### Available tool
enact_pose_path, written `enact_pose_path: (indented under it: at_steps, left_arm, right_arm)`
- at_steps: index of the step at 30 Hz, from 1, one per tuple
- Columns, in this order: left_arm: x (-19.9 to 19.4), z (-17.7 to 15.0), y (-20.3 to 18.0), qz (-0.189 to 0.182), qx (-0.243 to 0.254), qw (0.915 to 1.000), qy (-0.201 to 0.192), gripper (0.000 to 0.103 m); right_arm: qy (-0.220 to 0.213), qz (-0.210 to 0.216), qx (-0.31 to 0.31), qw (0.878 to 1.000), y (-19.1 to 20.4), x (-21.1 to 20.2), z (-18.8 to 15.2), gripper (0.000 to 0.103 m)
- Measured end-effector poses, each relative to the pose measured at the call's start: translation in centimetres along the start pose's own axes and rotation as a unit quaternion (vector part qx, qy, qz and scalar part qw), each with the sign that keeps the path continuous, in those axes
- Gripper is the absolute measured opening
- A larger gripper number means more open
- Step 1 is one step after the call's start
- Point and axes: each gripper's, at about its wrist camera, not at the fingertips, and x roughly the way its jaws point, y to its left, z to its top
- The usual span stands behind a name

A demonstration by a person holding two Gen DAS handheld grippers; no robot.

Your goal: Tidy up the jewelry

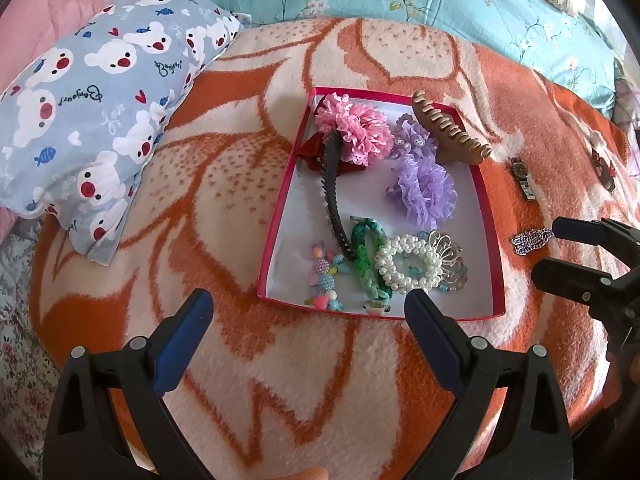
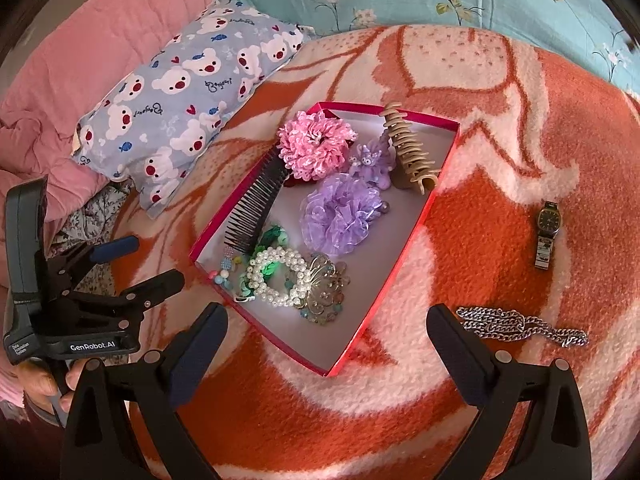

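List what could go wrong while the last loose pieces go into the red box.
1. The silver chain lies bunched on the fuzzy orange blanket; the open right gripper might catch pile or lift only part of it.
2. The red cardboard box sits on soft bedding and may tip if pressed.
3. The wristwatch could be overlooked.
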Motion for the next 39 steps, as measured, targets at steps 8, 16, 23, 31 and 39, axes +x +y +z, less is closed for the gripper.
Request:
enact_pose_path:
  at_steps: [8,16,23,31,39]
  left_arm:
    - [-0.01,0.07,-0.01,0.001,-0.001,1.0,-0.002,0.097]
    - [0.01,0.05,0.05,0.0,-0.002,1.0,-0.001,0.097]
    - [-0.06,0.02,0.11,0.0,-0.003,1.0,-0.002,0.097]
    - [0.02,-0.05,0.22,0.005,-0.003,1.0,-0.002,0.097]
    - [-0.02,-0.04,0.16,0.004,-0.003,1.0,-0.003,0.097]
  right_arm:
    - [0.0,0.002,-0.004,1.0,0.32,0.07,0.04,0.101]
    - [0.003,0.005,-0.006,1.0,0.63,0.26,-0.06,0.101]
    - [0.003,0.006,-0.006,1.0,0.61,0.31,-0.07,0.101]
    - [0.003,0.007,-0.007,1.0,0.6,0.29,-0.05,0.101]
    - [0.002,0.007,-0.007,1.0,0.73,0.24,0.0,0.101]
